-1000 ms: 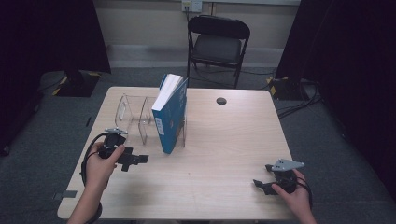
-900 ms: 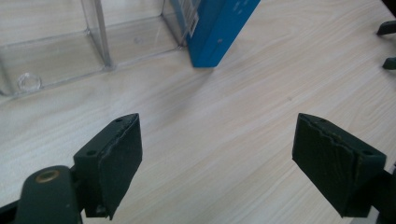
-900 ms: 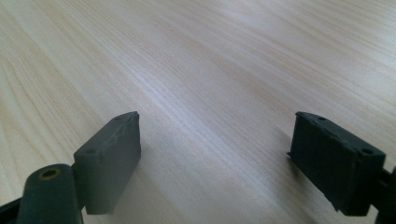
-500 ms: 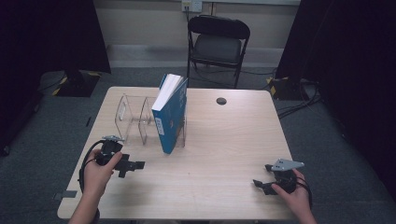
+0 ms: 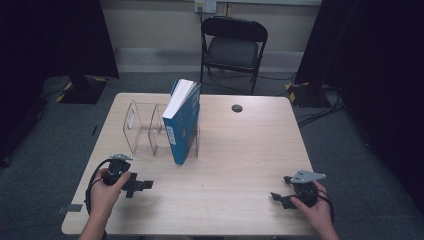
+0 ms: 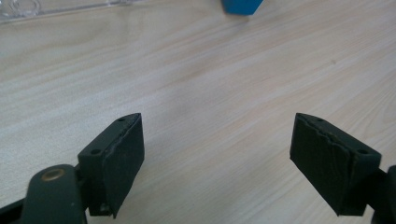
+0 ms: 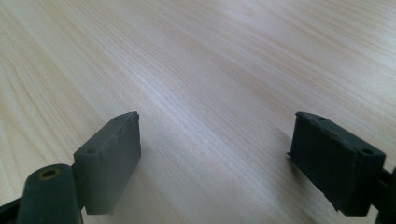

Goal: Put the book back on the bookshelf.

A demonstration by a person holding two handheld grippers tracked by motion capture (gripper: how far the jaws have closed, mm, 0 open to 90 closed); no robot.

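High view, wooden table (image 5: 240,165): blue book (image 5: 182,125) standing upright in the right end of a clear acrylic rack (image 5: 145,131), back-left of centre; left gripper (image 5: 137,186) near the front-left edge, well short of the book, jaws spread over bare wood, nothing between them; right gripper (image 5: 280,197) at the front-right corner, well apart from the book, jaws likewise spread and empty; black folding chair (image 5: 232,47) behind the table.
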